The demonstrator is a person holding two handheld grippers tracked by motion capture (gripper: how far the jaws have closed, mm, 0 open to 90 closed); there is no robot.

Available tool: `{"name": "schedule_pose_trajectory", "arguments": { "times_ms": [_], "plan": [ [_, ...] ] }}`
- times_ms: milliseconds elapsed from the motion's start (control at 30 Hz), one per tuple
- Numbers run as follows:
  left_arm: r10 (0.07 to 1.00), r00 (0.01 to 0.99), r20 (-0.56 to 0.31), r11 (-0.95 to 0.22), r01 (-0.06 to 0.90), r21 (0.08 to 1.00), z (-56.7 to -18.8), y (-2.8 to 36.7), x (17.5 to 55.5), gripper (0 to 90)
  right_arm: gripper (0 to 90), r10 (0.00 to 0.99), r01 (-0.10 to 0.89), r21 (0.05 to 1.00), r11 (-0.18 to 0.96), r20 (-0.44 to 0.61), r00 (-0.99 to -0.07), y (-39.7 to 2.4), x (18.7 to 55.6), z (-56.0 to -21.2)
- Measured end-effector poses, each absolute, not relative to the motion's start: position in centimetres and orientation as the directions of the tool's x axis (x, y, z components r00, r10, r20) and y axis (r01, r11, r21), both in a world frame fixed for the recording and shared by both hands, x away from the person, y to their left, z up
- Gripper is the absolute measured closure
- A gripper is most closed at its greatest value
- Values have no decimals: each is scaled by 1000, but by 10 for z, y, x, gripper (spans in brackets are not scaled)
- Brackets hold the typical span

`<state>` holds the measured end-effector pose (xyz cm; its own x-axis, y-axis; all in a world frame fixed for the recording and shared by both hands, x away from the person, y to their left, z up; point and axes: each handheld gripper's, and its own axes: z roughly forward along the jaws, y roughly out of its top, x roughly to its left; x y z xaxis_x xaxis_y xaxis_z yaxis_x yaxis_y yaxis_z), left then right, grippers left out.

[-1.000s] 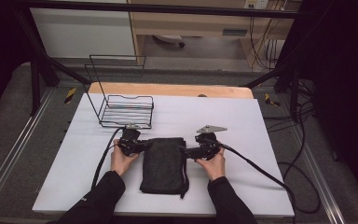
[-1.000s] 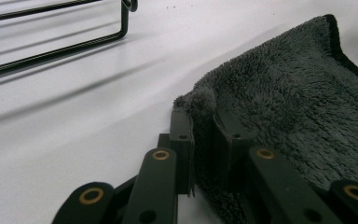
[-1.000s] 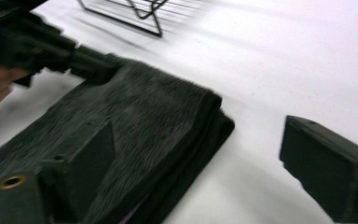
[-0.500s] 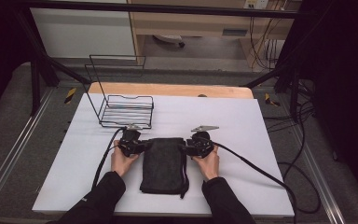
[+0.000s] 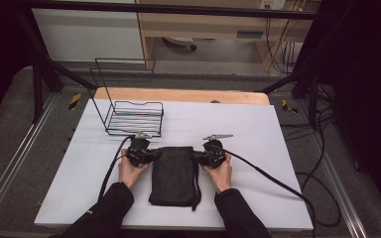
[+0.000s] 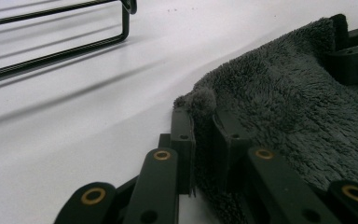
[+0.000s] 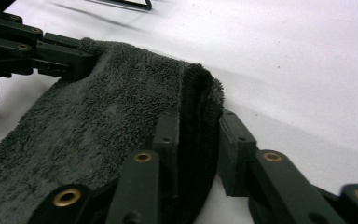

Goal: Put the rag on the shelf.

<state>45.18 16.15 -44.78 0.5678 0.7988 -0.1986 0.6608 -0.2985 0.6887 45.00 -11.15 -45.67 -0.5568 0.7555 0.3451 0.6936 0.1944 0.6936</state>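
Here one towel (image 5: 174, 174), two grippers, one wire rack (image 5: 133, 117).

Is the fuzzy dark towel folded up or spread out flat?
Folded. The towel lies as a narrow stack, and doubled layers show at its edge.

The right gripper (image 5: 202, 157) now sits against the right far corner of the dark towel (image 5: 174, 174), where a second earlier it stood a little off to the right of that edge. Its jaws have just been closing, and in the right gripper view the towel's folded corner (image 7: 196, 98) now lies pinched between them.
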Motion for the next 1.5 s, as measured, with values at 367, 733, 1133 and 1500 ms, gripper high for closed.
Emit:
{"name": "schedule_pose_trajectory", "arguments": {
  "times_ms": [367, 733, 1133, 1500],
  "plan": [
    [788, 577, -214, -276, 643, 715, -435, 167, 448, 820, 780, 753, 681, 709, 183, 343, -561, -114, 447, -448],
    [757, 620, -205, -262, 575, 775, -406, 174, 431, 820, 780, 724, 627, 761, 163, 339, -600, -117, 438, -427],
    [748, 641, -170, -259, 518, 815, -385, 175, 420, 822, 782, 720, 551, 814, 183, 271, -639, -114, 427, -404],
    [747, 647, -155, -219, 460, 861, -365, 178, 408, 824, 785, 708, 497, 853, 161, 251, -660, -116, 419, -384]
  ]
}}
